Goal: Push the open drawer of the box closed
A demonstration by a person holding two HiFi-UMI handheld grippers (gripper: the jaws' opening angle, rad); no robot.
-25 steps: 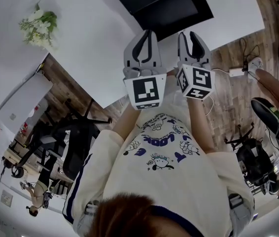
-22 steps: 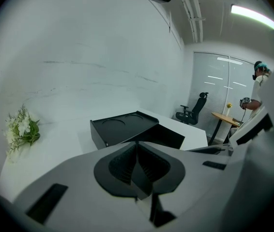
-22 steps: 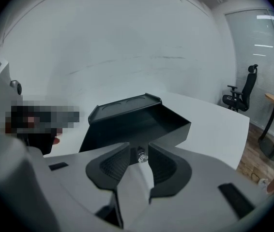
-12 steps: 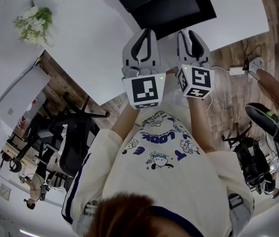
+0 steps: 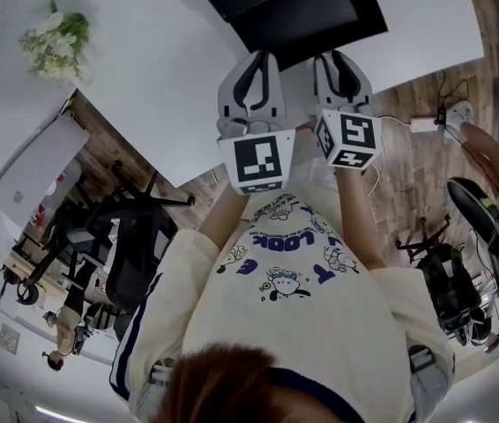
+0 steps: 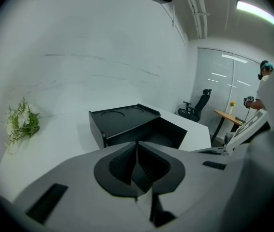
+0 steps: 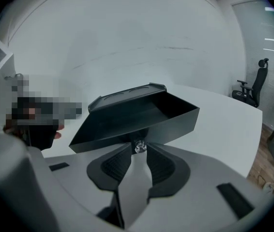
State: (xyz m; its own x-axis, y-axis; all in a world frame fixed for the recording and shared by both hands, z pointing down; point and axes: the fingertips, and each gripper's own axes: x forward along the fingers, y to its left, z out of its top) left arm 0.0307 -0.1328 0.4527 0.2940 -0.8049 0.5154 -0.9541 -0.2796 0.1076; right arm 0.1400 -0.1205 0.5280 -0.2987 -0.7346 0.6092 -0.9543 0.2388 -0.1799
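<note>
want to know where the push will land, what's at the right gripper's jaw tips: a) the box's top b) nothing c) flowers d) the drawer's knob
d: the right gripper has its jaw tips closed on the small knob at the front of the open drawer.

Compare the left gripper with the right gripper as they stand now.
Jaws: the left gripper has its tips together on nothing; the right gripper has them slightly apart at the small knob of the drawer, and whether they pinch it is unclear. Aim: the left gripper points at the black box, the right gripper at the drawer's front. Both are grey, side by side.
</note>
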